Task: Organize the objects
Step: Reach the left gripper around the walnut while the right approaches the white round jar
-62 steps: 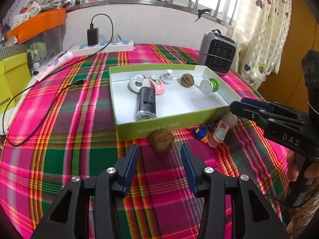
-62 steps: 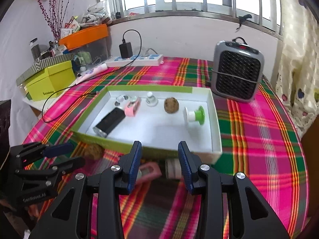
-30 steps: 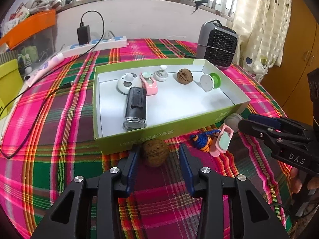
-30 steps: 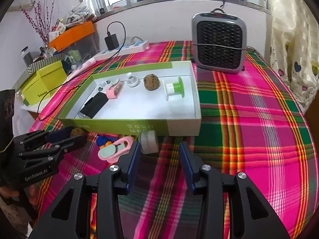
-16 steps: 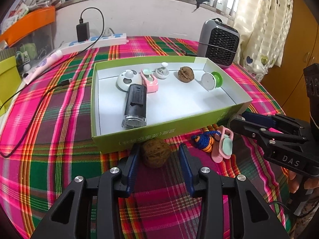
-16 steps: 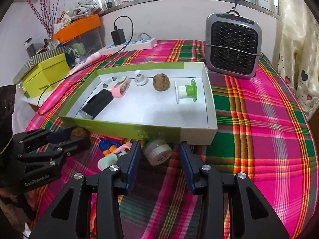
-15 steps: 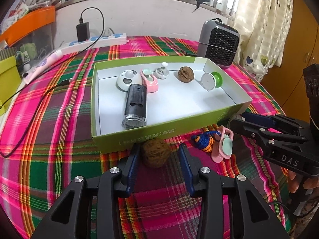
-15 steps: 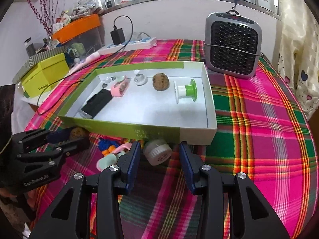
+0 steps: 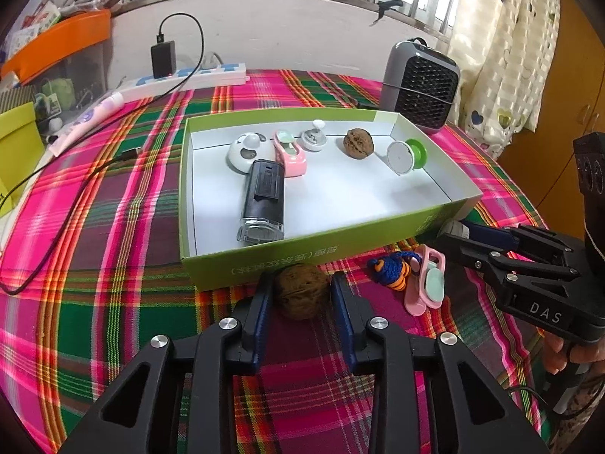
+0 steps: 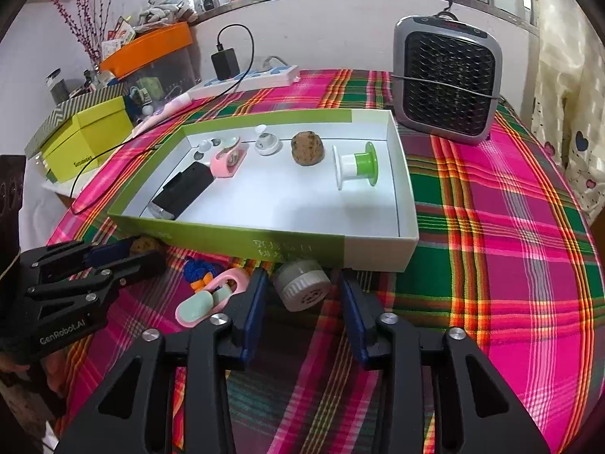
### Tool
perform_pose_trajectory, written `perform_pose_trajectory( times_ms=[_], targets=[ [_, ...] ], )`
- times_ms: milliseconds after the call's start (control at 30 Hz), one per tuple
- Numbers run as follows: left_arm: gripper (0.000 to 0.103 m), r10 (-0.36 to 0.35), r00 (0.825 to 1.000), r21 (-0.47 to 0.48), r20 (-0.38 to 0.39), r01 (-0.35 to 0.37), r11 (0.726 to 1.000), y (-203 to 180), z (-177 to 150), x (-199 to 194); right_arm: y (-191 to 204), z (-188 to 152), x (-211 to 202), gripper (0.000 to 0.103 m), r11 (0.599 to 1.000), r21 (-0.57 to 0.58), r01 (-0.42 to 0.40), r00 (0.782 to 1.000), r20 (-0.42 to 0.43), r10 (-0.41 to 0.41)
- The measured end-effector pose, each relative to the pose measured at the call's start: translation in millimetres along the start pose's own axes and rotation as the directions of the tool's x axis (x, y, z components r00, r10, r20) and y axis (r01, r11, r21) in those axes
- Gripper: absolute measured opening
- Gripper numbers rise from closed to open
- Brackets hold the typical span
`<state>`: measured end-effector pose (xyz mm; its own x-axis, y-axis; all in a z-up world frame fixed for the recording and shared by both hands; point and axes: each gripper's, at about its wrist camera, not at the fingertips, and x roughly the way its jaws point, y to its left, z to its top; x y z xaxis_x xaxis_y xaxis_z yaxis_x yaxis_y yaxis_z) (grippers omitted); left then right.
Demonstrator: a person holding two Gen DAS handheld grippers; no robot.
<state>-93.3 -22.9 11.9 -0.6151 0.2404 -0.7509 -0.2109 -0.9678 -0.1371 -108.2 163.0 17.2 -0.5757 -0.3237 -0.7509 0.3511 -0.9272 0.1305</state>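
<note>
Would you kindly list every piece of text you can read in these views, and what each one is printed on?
"DAS": on the right gripper, seen from the left wrist.
"GenRobot.AI": on the left gripper, seen from the right wrist.
Green box: pale print on its front wall, unreadable.
Yellow box: small print, too blurred.

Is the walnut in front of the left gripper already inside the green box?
No, the walnut sits on the plaid cloth outside the green box, against its near wall, between the left gripper fingers.
</note>
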Motion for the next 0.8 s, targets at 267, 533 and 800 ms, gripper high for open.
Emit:
perform_pose_trajectory(
  times_ms=[267, 533, 800],
  targets=[
    [0.028, 0.000, 1.000, 0.001, 0.000, 0.000, 1.000, -0.1, 0.1, 0.0, 2.1, -0.6, 0.3, 0.033, 1.000, -0.009, -0.002, 1.000, 0.002, 0.002],
    [0.028, 0.001, 1.000, 0.000, 0.001, -0.001, 1.000, -0.4, -0.2, -0.2, 1.8, -0.5, 0.5, 0.033, 1.000, -0.006, -0.008, 1.000, 0.006, 0.008],
    [0.028, 0.003, 1.000, 0.013, 0.003, -0.003, 1.000, -2.4, -1.0, -2.0, 2.8, -0.7, -1.2, 0.033, 1.000, -0.008, 0.004, 1.000, 0.014, -0.004]
  ],
)
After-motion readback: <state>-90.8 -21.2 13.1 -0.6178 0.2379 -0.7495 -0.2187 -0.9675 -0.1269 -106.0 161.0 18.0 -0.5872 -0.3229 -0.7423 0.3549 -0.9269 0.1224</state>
